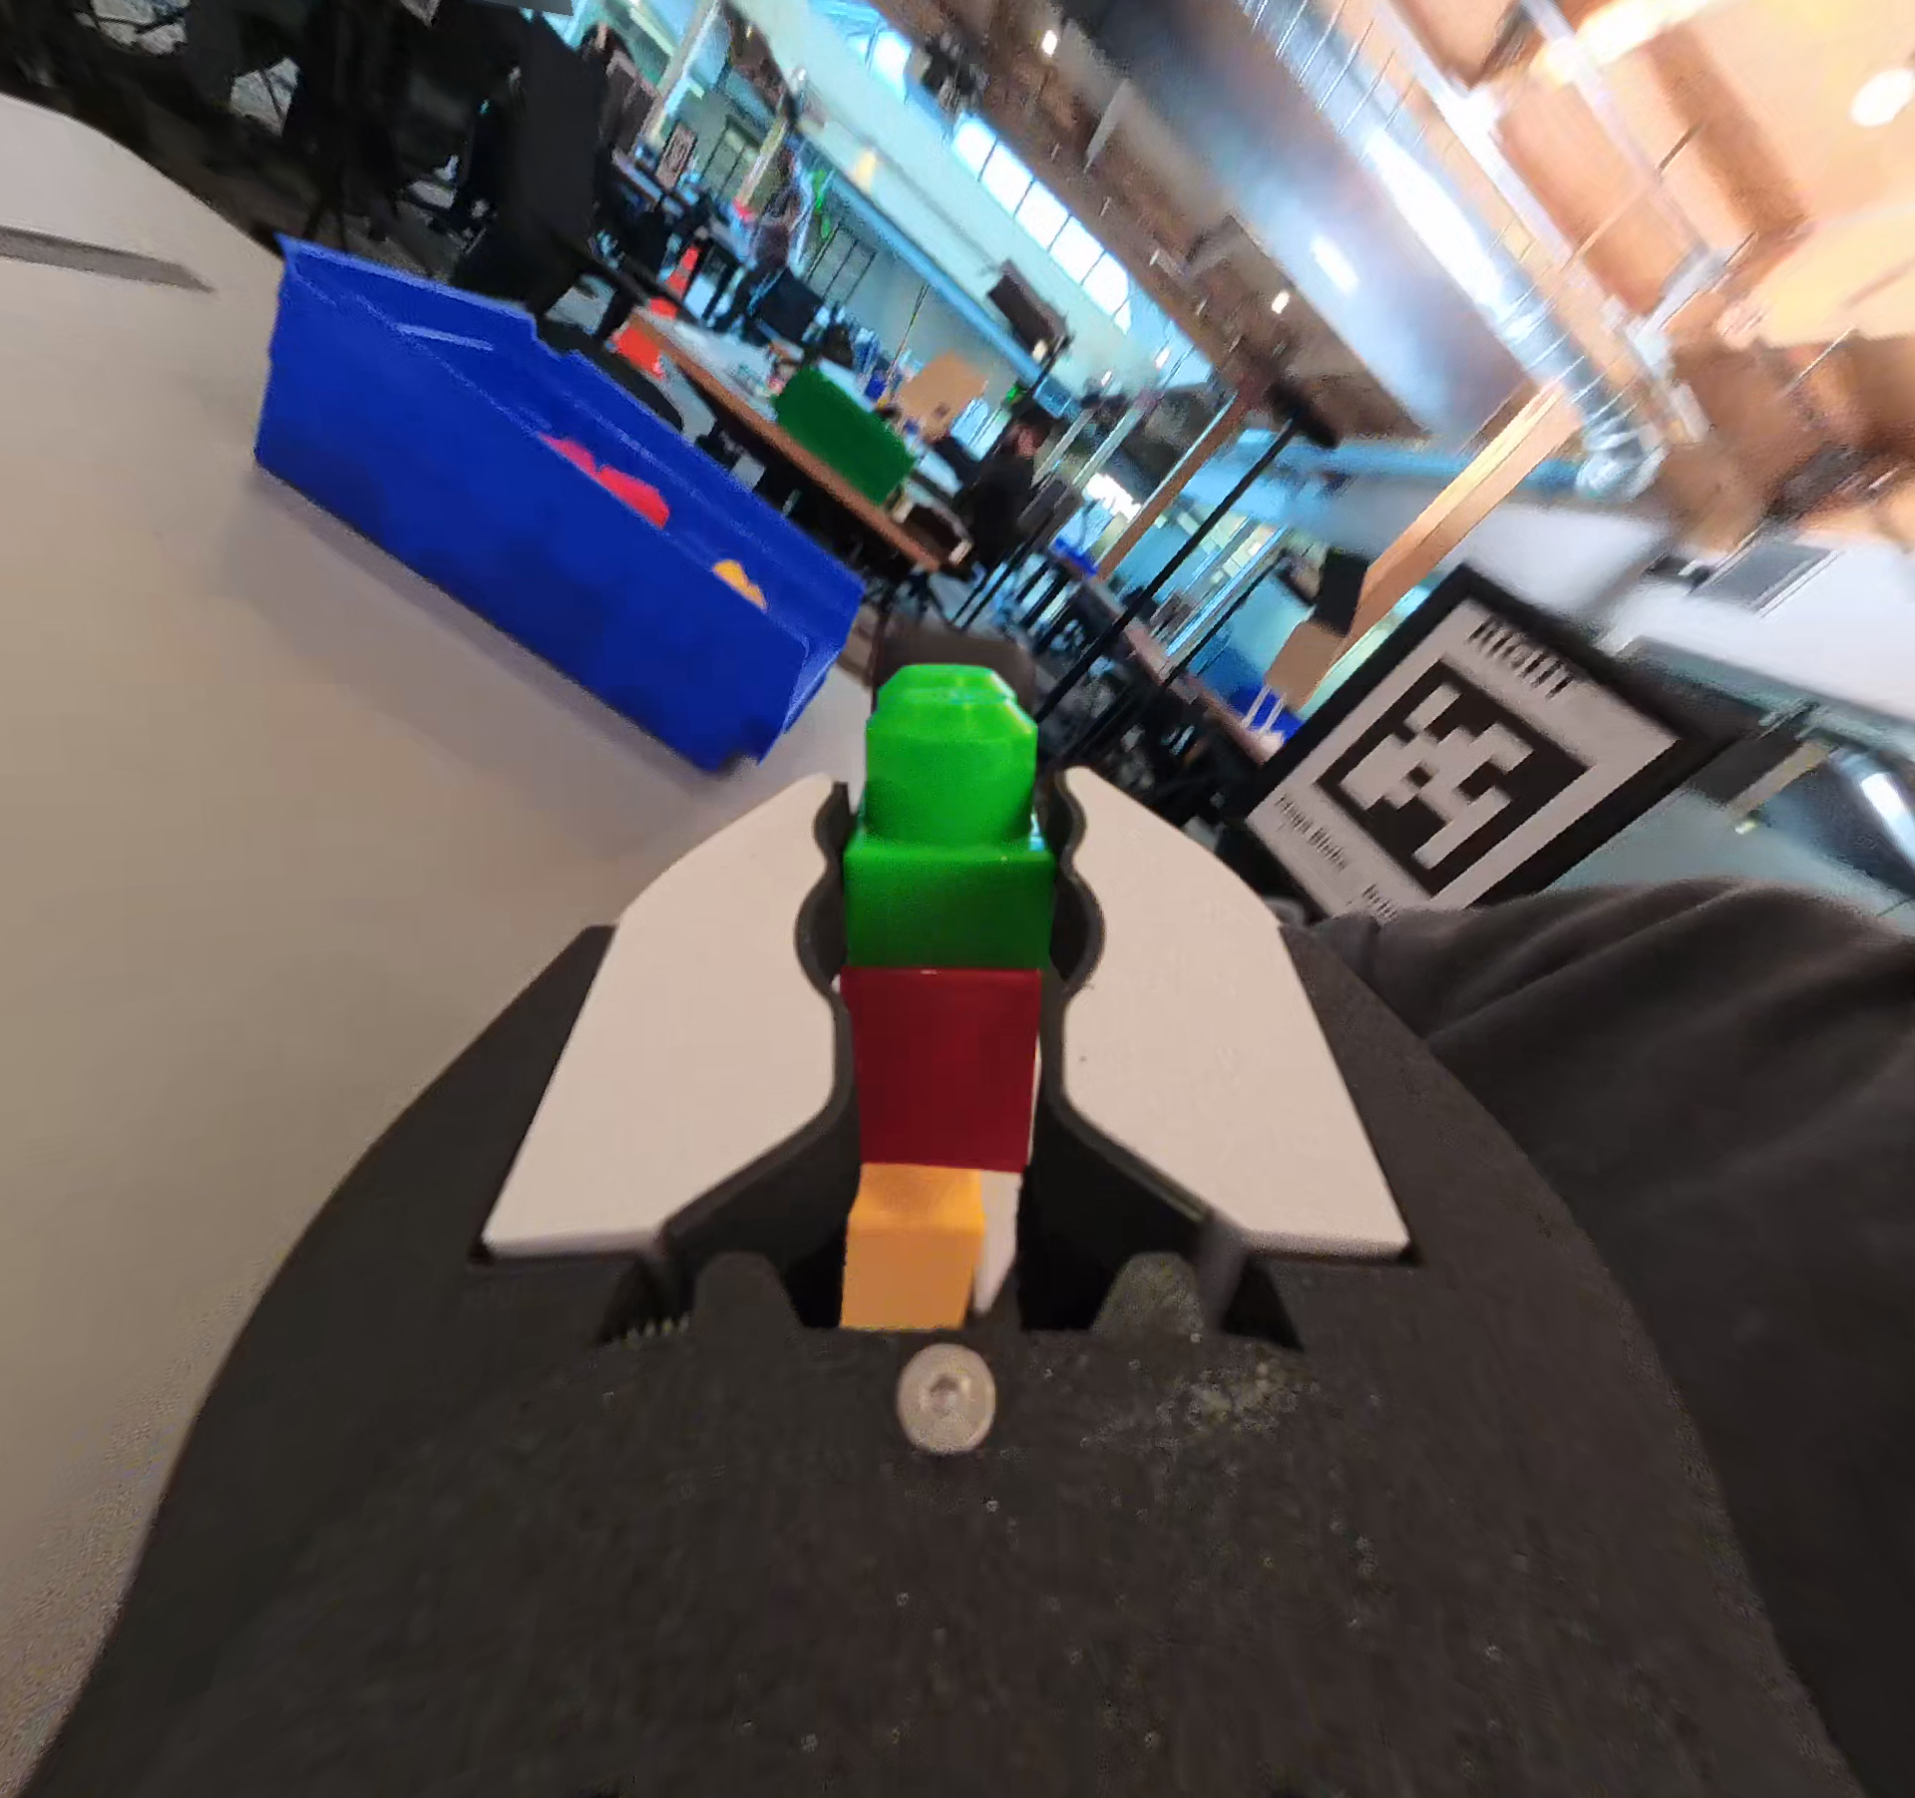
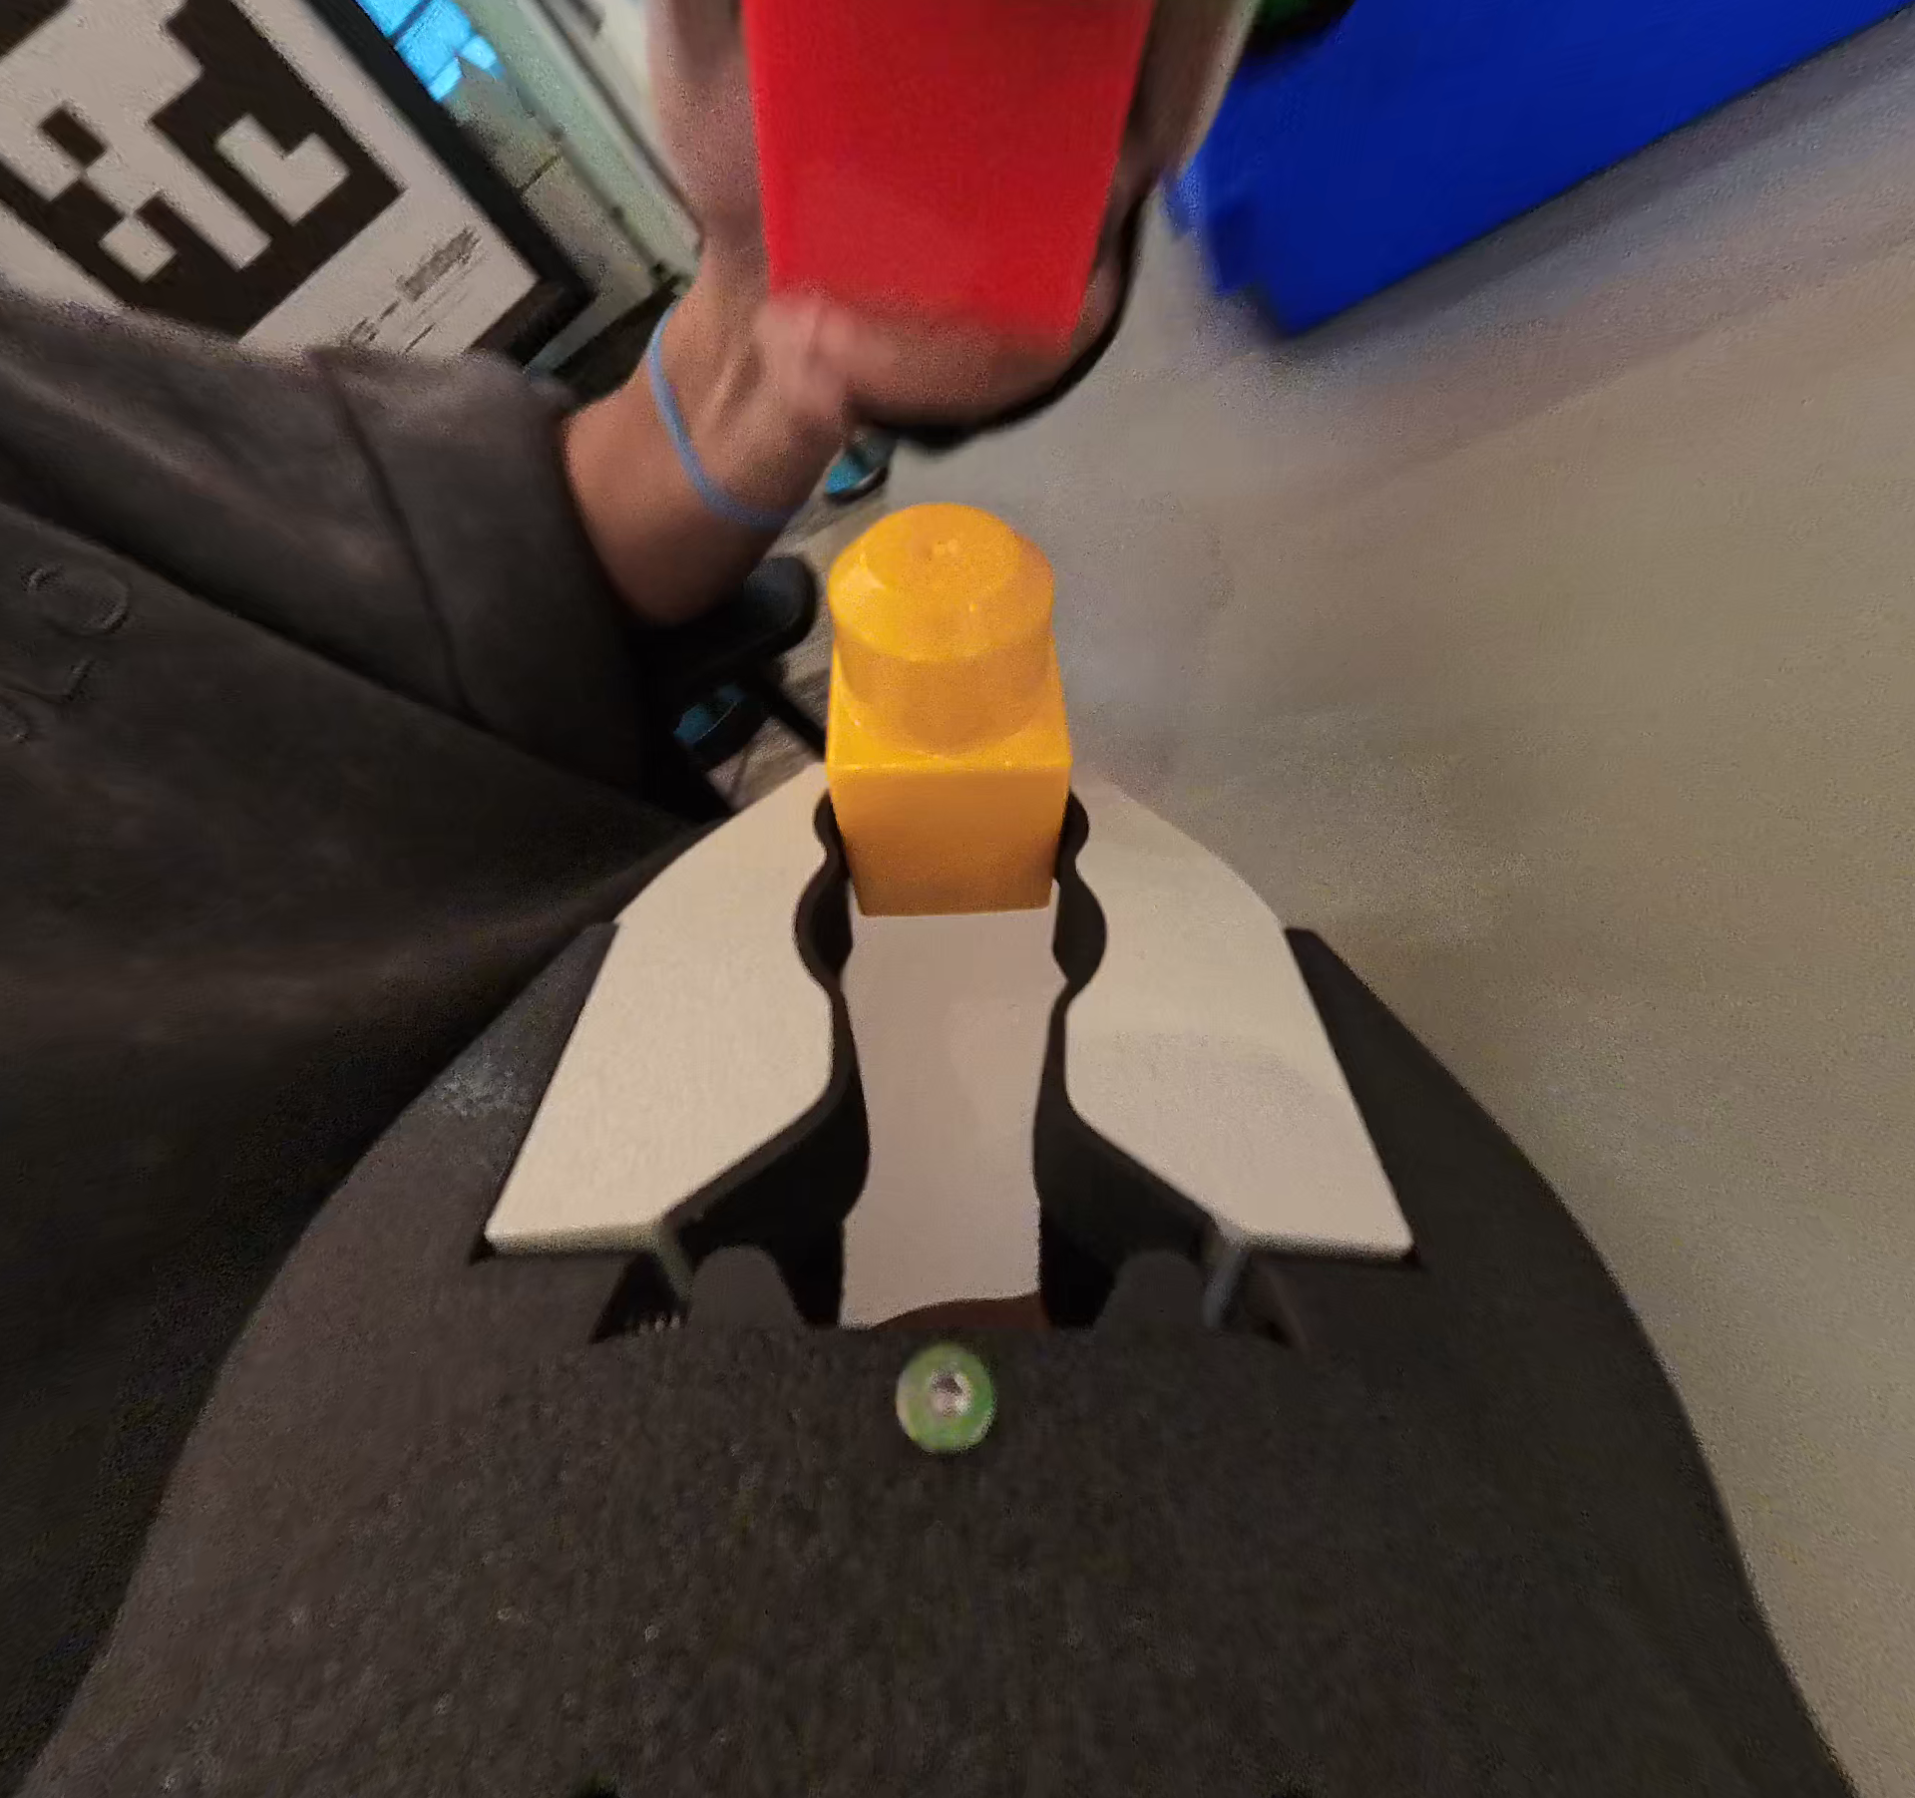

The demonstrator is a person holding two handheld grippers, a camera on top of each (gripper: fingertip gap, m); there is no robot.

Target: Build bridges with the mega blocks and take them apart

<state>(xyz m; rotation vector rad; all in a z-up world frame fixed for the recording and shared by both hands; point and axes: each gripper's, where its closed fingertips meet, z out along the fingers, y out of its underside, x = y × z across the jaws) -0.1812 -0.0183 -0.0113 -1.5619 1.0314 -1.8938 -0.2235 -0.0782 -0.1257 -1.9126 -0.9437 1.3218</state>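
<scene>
Left wrist view: left gripper [image 1: 945, 909] clamps green block [image 1: 948, 904] atop red block [image 1: 941, 1064].
Right gripper [image 2: 948, 852] jaws clamp yellow block [image 2: 948, 785].

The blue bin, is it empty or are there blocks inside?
Not empty: the blue bin holds red and yellow pieces, showing above its wall.

Between my left claw's fingers [image 1: 948, 816], the orange block [image 1: 912, 1256] is mostly hidden beneath the red block [image 1: 941, 1064]. Far ahead to the left, the blue bin [image 1: 497, 505] hides its contents except small red and orange tips. Ahead of my right claw [image 2: 948, 857], a blurred red block [image 2: 933, 111] is cut off by the top edge.
</scene>
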